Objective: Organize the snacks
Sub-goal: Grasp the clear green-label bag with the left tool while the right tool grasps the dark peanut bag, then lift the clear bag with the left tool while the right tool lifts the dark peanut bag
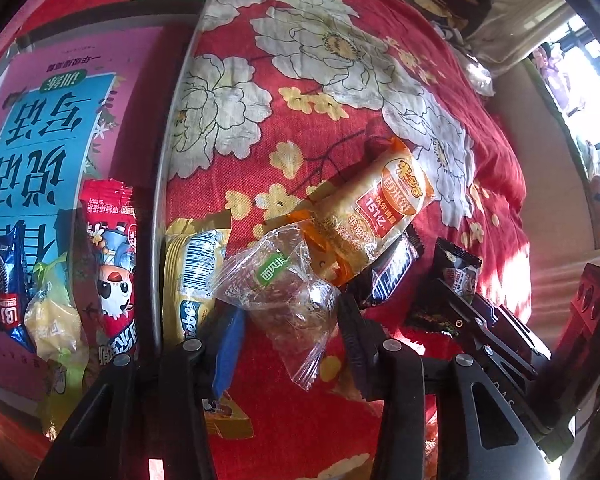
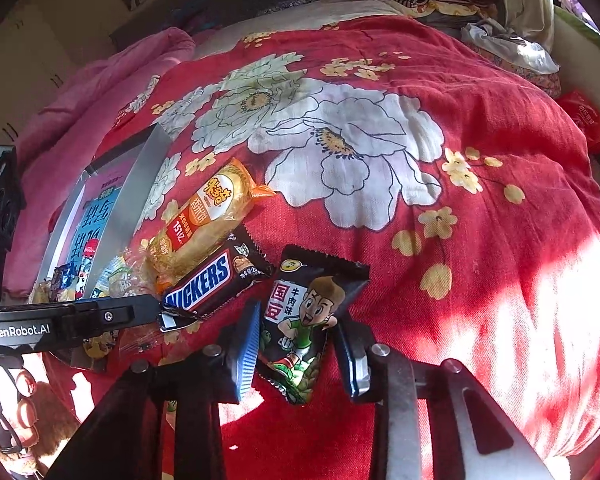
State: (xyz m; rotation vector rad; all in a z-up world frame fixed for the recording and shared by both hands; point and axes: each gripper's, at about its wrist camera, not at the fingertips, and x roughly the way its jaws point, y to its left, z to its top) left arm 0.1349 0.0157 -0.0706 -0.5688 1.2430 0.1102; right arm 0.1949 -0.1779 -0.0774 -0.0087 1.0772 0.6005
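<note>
Snacks lie on a red flowered bedspread. In the left wrist view my left gripper (image 1: 290,332) is open around a clear crinkly packet (image 1: 284,292) with a green label. Beside it lie a yellow wafer pack (image 1: 190,276), an orange rice-cracker pack (image 1: 376,212) and a Snickers bar (image 1: 392,272). In the right wrist view my right gripper (image 2: 298,344) is open, its blue pads on either side of a black bean-snack packet (image 2: 304,320). The Snickers bar (image 2: 216,280) and the rice-cracker pack (image 2: 204,220) lie to its left.
A metal-rimmed tray (image 1: 168,152) at left holds a red panda-print packet (image 1: 114,264), an Oreo pack (image 1: 0,284) and a yellow-green packet (image 1: 56,332). The right gripper's black body (image 1: 500,332) crosses the lower right of the left view. A window is at far right.
</note>
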